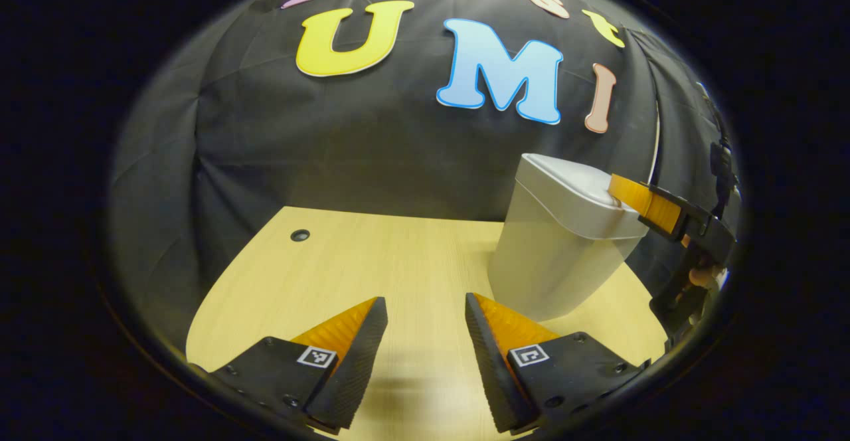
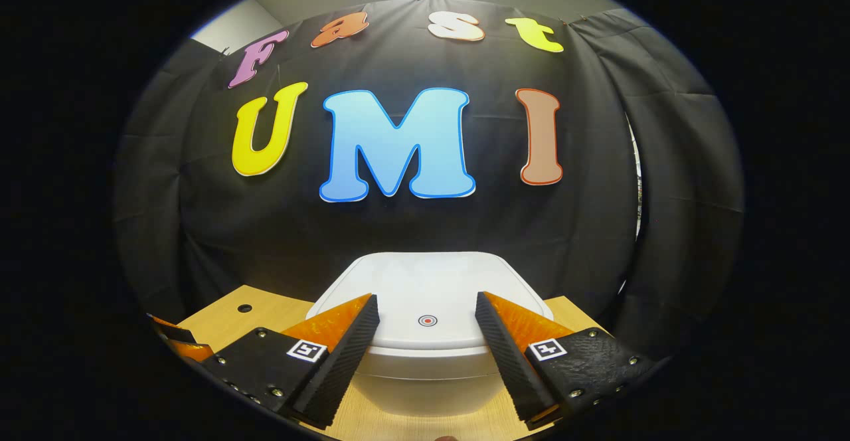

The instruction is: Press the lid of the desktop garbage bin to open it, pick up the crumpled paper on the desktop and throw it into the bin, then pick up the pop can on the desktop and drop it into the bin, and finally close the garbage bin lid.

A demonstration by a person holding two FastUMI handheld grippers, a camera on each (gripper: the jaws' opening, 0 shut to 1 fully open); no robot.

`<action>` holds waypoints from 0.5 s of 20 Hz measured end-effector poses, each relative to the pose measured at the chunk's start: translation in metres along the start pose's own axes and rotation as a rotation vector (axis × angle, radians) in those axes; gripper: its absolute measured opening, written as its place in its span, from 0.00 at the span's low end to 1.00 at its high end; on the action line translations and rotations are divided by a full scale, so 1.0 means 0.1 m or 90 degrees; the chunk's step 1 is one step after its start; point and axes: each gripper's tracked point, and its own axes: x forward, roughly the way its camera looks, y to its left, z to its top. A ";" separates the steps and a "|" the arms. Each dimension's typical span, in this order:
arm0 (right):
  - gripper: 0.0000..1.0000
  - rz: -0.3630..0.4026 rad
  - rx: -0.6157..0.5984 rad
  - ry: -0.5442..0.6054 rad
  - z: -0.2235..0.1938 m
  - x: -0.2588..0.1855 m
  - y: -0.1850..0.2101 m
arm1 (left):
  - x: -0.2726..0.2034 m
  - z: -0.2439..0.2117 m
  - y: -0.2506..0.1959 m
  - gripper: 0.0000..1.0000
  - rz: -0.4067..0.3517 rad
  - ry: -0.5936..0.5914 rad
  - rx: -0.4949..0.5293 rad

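Observation:
The white desktop bin [image 1: 558, 248] stands on the wooden desk [image 1: 372, 262] with its lid [image 2: 425, 291] down. A small round target mark [image 2: 427, 321] sits near the lid's front edge. My right gripper [image 2: 427, 318] is open and hovers just above the lid, its fingers on either side of the mark. In the left gripper view that same gripper's finger [image 1: 647, 205] rests over the lid's top from the right. My left gripper [image 1: 425, 325] is open over bare desk, left of the bin, with nothing between its fingers.
A small dark hole [image 1: 300, 235] marks the desk's far left part. Black cloth walls close the desk at the back and sides. A hand [image 1: 700, 275] holding the right gripper shows at the far right of the left gripper view.

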 end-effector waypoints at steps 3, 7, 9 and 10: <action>0.94 0.002 0.002 0.004 0.01 0.00 -0.01 | -0.01 0.04 0.00 0.80 0.001 -0.006 0.004; 0.94 0.010 0.006 0.010 0.06 -0.02 -0.01 | -0.06 0.24 0.01 0.80 0.005 -0.032 0.000; 0.94 0.005 0.003 -0.012 0.19 -0.08 -0.03 | -0.10 0.39 0.02 0.80 0.009 -0.054 -0.001; 0.94 0.004 0.002 -0.028 0.30 -0.13 -0.03 | -0.14 0.48 0.02 0.80 0.010 -0.067 -0.001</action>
